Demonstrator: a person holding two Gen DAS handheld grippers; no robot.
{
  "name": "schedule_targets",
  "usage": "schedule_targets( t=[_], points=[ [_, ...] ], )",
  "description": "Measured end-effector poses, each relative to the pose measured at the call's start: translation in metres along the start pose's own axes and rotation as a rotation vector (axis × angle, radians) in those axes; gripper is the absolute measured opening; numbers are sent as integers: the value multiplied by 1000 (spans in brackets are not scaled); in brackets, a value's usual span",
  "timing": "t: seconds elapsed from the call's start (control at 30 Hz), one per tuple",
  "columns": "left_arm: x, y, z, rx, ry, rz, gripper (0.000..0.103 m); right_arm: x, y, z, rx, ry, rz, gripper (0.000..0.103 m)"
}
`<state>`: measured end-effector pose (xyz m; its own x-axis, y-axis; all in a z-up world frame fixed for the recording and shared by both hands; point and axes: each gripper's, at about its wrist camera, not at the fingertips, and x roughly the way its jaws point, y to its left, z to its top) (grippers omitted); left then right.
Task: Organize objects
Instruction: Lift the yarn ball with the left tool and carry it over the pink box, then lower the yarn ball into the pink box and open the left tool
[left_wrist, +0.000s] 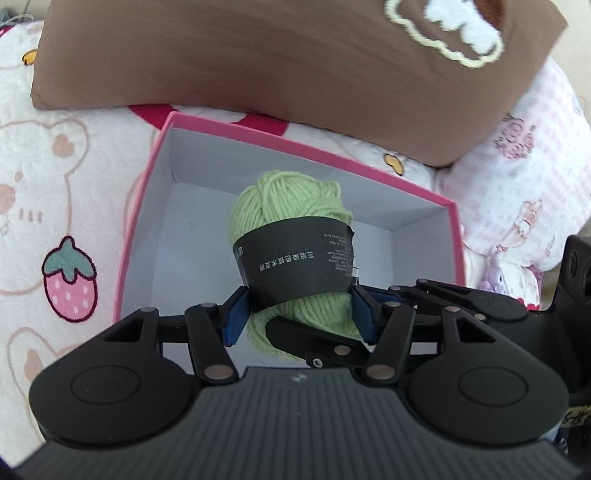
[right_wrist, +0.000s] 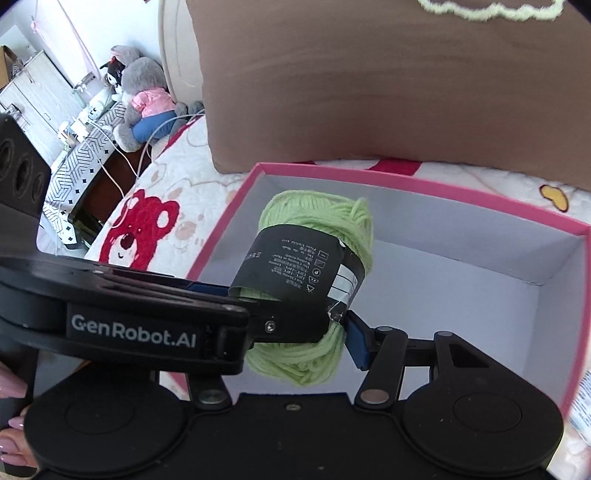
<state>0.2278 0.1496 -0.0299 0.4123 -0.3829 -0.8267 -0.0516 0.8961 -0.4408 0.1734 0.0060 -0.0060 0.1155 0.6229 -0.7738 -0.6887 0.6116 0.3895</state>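
The light green ball of yarn with a black paper band (left_wrist: 291, 254) sits between the blue pads of the left gripper (left_wrist: 300, 312), and both pads press on its lower part, just under the band. So the left gripper is clenched on the yarn. The yarn stands upright in front of the claw, with its top pointing away from the camera, and it is above the open pink cardboard box with a white inside (left_wrist: 155, 177). It is not clear from this view whether the yarn touches the floor of the box.

In the right wrist view, the same yarn (right_wrist: 314, 258) is tilted to the right over the left part of the box (right_wrist: 443, 192). The right gripper (right_wrist: 299, 345) has one blue pad (right_wrist: 356, 341) touching the lower right side of the yarn. Its other finger is hidden behind the black body of the left gripper (right_wrist: 147, 317), which crosses the picture from the left, so one cannot tell if the right gripper really grasps the yarn.

The box lies on a white plush blanket with strawberry and bear pictures (left_wrist: 70, 221). A brown pillow with a cream embroidered outline (left_wrist: 258, 55) lies just behind the box.
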Motion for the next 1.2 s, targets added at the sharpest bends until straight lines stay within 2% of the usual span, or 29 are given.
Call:
schedule_targets(
  t=[0.2,0.33,0.4,0.5,0.57,0.67,0.7,0.73,0.8,0.9,1.07,1.2],
  points=[
    [17,18,6,-32,9,16,56,26,-9,7,-10,25,27,61],
    [24,22,5,-36,21,-1,55,30,-11,5,-57,36,37,61],
    [28,23,6,-35,24,7,55,33,-15,6,-34,47,43,61],
    [35,26,6,-48,42,10,54,40,-16,6,-26,84,34,66],
    [40,25,5,-33,69,34,54,40,-13,4,-57,123,14,69],
    [45,23,4,3,86,68,53,36,-9,-4,-113,121,0,69],
    [46,23,4,1,84,67,53,37,-8,-6,-128,126,-1,65],
    [46,23,5,-2,83,69,52,39,-5,-9,-146,135,-10,56],
    [46,21,5,10,74,90,52,42,1,-12,-177,132,-40,54],
    [45,21,6,17,68,117,51,47,3,-10,-145,118,-58,50],
    [34,24,10,-10,57,130,51,50,6,-4,-134,96,-47,49],
    [26,27,13,-41,48,100,48,52,6,2,-142,80,-62,48]
  ],
)
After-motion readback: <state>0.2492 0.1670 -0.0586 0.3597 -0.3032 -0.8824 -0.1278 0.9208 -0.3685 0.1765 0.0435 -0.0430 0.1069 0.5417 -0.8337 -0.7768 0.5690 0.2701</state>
